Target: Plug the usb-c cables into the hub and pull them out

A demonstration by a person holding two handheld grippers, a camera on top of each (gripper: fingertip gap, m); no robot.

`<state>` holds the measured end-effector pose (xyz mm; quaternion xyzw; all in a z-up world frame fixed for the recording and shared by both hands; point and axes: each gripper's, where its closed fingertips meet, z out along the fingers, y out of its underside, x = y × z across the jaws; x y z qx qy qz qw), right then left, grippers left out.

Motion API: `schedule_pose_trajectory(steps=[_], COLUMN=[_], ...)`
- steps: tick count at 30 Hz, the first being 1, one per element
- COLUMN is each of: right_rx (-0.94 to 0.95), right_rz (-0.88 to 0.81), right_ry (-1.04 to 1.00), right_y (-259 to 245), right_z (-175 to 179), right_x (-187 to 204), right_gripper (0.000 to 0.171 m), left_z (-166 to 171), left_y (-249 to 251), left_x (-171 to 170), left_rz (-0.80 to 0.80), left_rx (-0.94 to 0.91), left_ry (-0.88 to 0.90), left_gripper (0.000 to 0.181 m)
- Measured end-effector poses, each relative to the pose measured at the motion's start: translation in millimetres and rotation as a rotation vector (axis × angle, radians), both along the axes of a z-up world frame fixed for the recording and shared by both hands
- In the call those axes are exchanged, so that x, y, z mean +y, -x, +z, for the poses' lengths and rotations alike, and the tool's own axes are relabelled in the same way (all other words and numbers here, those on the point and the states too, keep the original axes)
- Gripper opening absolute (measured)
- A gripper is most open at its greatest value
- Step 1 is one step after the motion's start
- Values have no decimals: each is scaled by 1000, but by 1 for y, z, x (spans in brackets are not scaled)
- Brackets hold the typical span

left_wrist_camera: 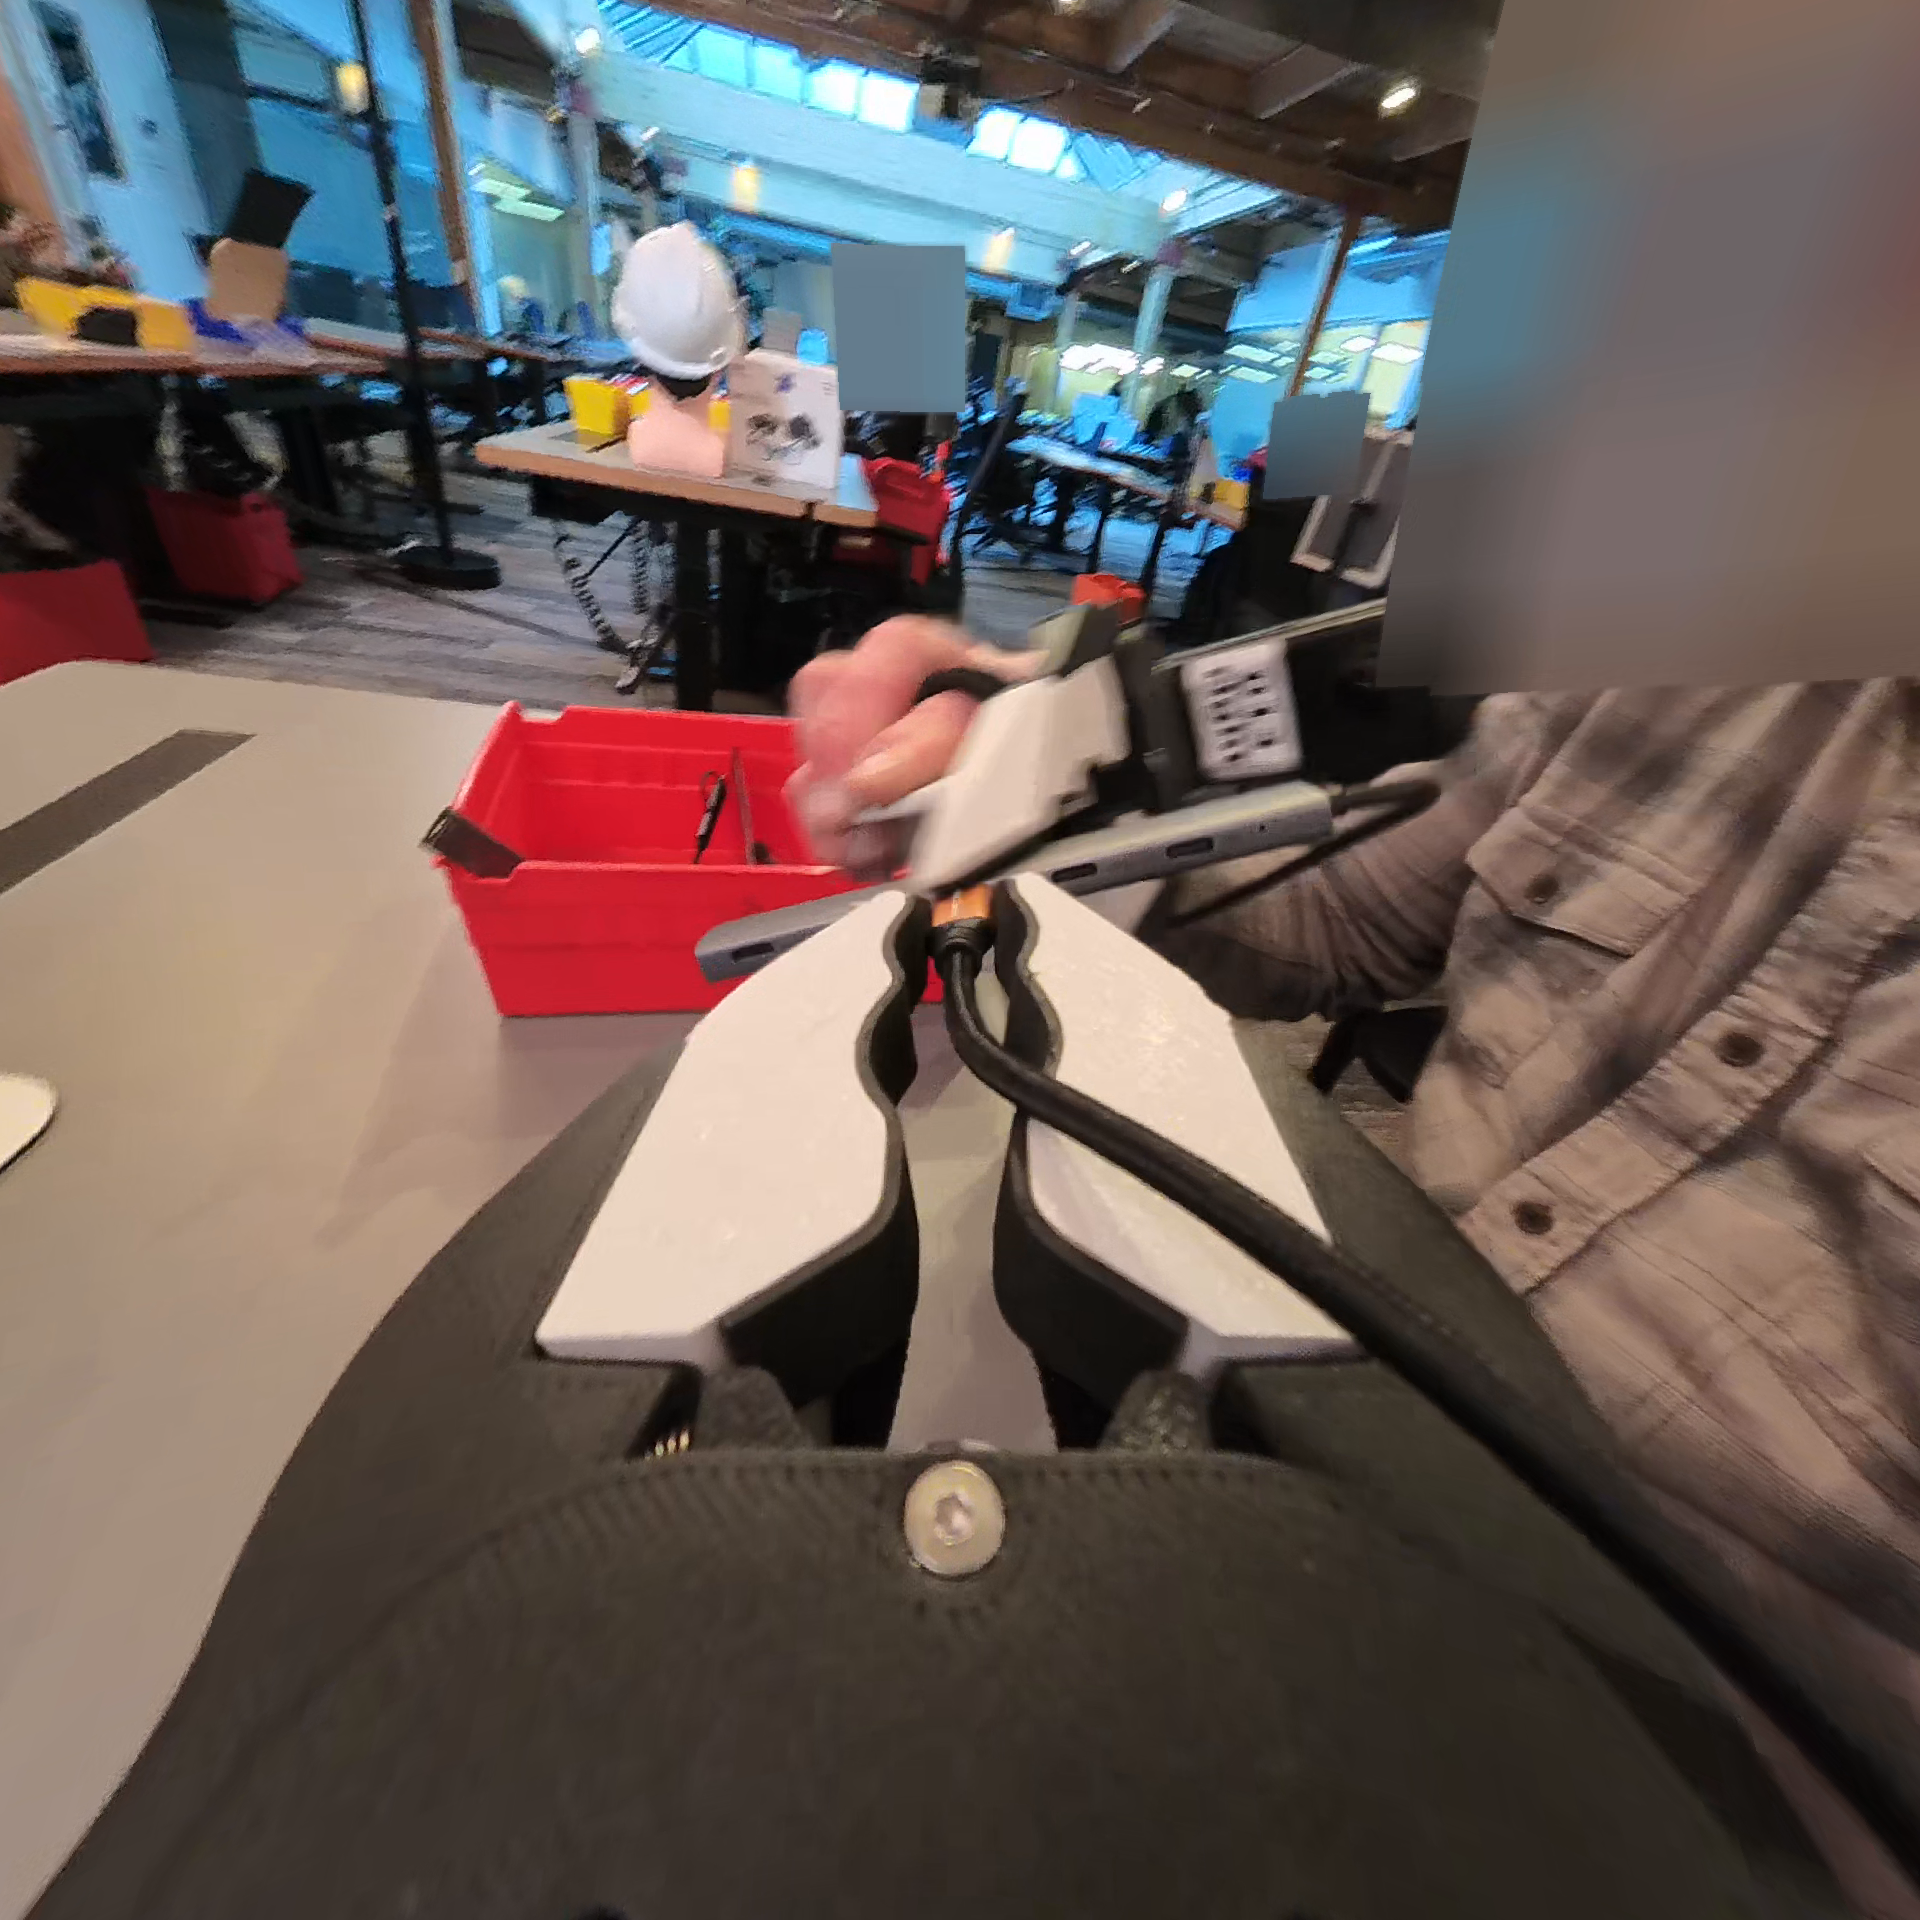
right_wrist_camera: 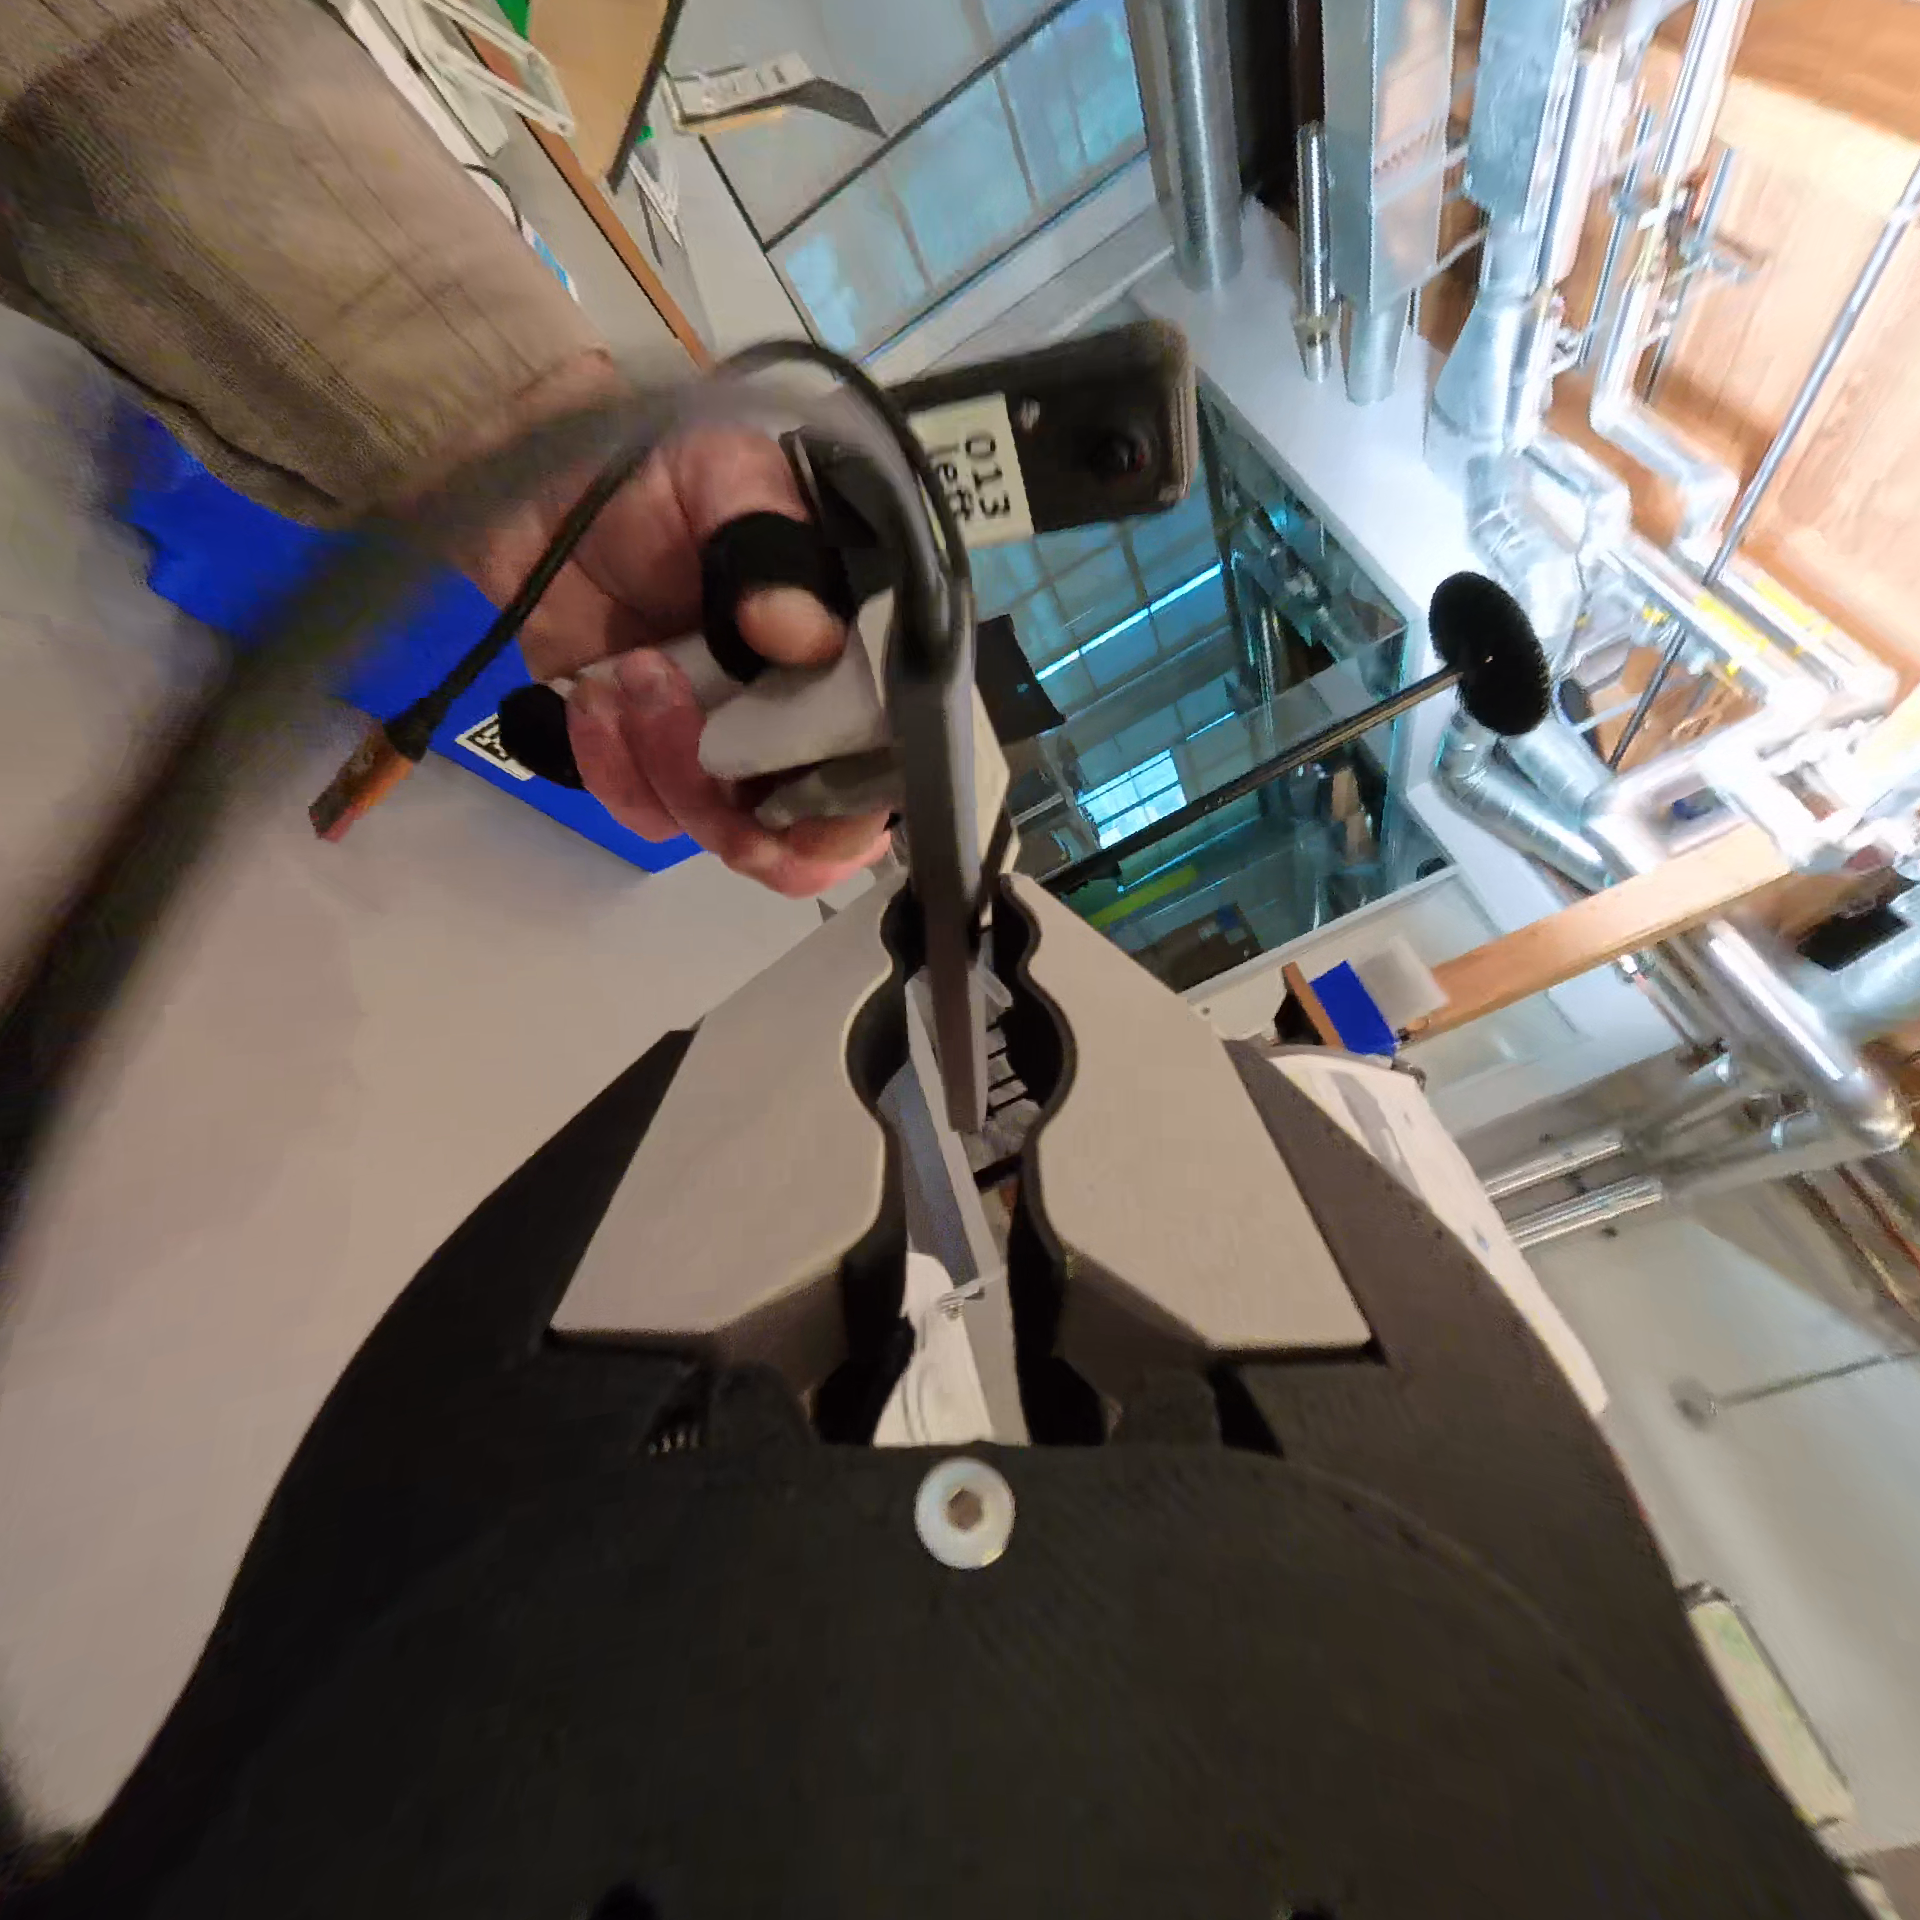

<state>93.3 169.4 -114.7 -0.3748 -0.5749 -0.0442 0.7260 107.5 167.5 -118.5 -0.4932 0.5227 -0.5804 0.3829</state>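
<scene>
- The left tongs point(left_wrist_camera: 961, 920) are closed on the cable point(left_wrist_camera: 1122, 1127) just behind its orange-collared plug point(left_wrist_camera: 954, 912), with the black cord trailing back over the right finger toward the person's shirt point(left_wrist_camera: 1662, 1039).
- The right tongs point(right_wrist_camera: 961, 920) are clamped on the hub point(right_wrist_camera: 951, 831), a thin grey bar; in the right wrist view it stands edge-on between the fingers.
- In the left wrist view the hub point(left_wrist_camera: 1039, 873) is held in the air above the surface point(left_wrist_camera: 208, 1039), in front of a red bin point(left_wrist_camera: 623, 883). Its long side shows several ports, and its own lead leaves the far end.
- The plug tip sits right at the hub's edge; whether it is seated I cannot tell, since the right tongs cover the joint.
- Handling, as I judge it: the hub is light and rigid, so a grip across its flat faces should resist the push.
- The cord is thick but bendy, so hold the stiff plug shell, never the cord.
- The plug tongue is small and could bend if driven in crooked, so keep it square to the port.
</scene>
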Motion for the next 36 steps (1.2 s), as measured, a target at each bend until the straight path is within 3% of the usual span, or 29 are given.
schedule_pose_trajectory(steps=[8,25,29,33,36], right_rx=[-60,-38,-80,-75,-82], right_rz=[-14,103,16,-152,-117], right_ry=[-62,84,13,-139,-114], right_y=[0,-3,-8,-15,-13], right_z=[1,3,3,13,5], right_x=[-4,-34,-33,-27,-31], right_gripper=[7,7,7,7,7], left_z=[-1,-2,-1,12,6], left_y=[-1,-3,-6,-13,-12], left_x=[2,-25,-27,-21,-23], left_rz=[-15,-192,-200,-106,-110], left_rx=[-26,-31,-18,-42,-8], left_ry=[51,-40,-55,-28,-40], left_gripper=[12,11,11,12,12])
